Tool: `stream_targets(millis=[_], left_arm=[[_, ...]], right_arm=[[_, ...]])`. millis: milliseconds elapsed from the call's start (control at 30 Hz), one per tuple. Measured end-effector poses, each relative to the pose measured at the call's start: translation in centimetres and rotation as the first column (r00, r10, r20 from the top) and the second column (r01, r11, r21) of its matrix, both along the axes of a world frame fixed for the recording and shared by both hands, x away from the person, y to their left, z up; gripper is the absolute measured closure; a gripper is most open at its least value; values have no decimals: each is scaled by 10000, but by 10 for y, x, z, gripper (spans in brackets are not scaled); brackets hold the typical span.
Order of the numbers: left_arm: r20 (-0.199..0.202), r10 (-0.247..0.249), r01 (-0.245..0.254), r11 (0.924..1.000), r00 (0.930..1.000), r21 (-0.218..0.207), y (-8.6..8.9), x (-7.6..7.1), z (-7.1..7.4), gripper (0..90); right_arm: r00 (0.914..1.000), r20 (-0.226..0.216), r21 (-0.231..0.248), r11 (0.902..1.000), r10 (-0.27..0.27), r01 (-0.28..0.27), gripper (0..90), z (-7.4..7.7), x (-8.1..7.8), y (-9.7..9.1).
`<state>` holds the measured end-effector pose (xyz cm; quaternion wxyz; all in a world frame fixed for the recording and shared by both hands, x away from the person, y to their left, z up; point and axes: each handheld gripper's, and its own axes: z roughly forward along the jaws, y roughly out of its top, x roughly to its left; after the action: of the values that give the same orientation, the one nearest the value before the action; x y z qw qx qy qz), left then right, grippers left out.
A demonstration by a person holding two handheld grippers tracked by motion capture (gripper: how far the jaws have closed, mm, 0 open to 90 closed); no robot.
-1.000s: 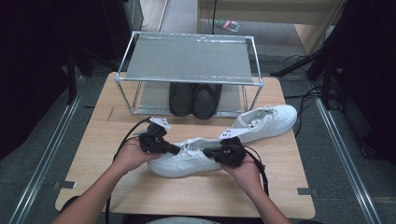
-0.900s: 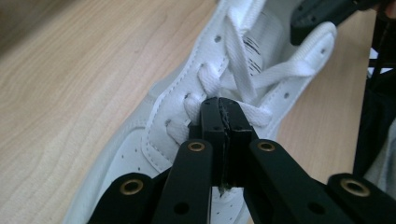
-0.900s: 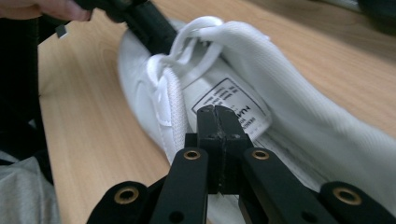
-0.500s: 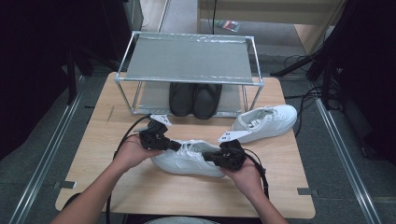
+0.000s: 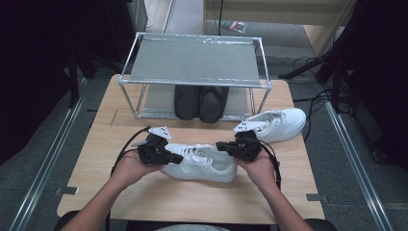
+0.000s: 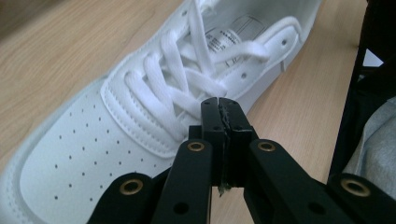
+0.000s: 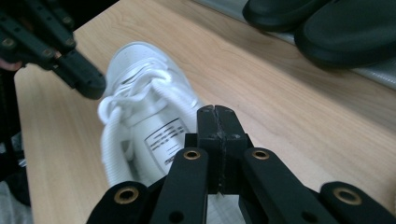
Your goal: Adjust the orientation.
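Observation:
A white sneaker (image 5: 202, 163) lies on the wooden table (image 5: 192, 202), toe to the left. My left gripper (image 5: 179, 159) hovers over its toe end, jaws pressed shut and empty; in the left gripper view its tips (image 6: 219, 103) sit just above the white laces (image 6: 187, 74). At the heel end, my right gripper (image 5: 220, 145) points left, also shut with nothing in it. In the right gripper view those tips (image 7: 217, 112) hang over the sneaker's tongue label (image 7: 161, 140).
A second white sneaker (image 5: 276, 124) lies at the table's right. A metal rack (image 5: 195, 60) stands at the back, with a pair of black shoes (image 5: 199, 101) on its lower shelf. The left gripper's jaws (image 7: 70, 60) show far off in the right gripper view.
Both hands have shifted a little over the sneaker, the right one away from me. The sneaker has stayed in place and both grippers stay shut.

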<state>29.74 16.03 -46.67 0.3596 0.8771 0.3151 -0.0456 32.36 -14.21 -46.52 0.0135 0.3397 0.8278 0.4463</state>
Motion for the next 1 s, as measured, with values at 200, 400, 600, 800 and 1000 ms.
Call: stream_targets(millis=[200,400,600,800,1000], left_arm=[[-334,124,-120,9999,9994,121,3,-4,-10,900],[-379,78,-66,9994,9992,328,-3,-7,-17,900],[-204,-20,29,9991,9998,428,-5,-6,-18,900],[-184,-99,107,9989,9998,449,-4,-2,-19,900],[-135,-133,139,9989,9998,458,-4,3,-19,900]], right_arm=[[9999,-105,-271,9996,43,-46,900,-6,17,7],[9996,-136,-589,9979,243,-251,900,-11,20,17],[9996,-149,-586,9980,248,-256,900,-12,18,18],[9995,-213,-584,9980,238,-250,900,-12,14,17],[9997,-185,-598,9980,181,-191,900,-11,10,14]])
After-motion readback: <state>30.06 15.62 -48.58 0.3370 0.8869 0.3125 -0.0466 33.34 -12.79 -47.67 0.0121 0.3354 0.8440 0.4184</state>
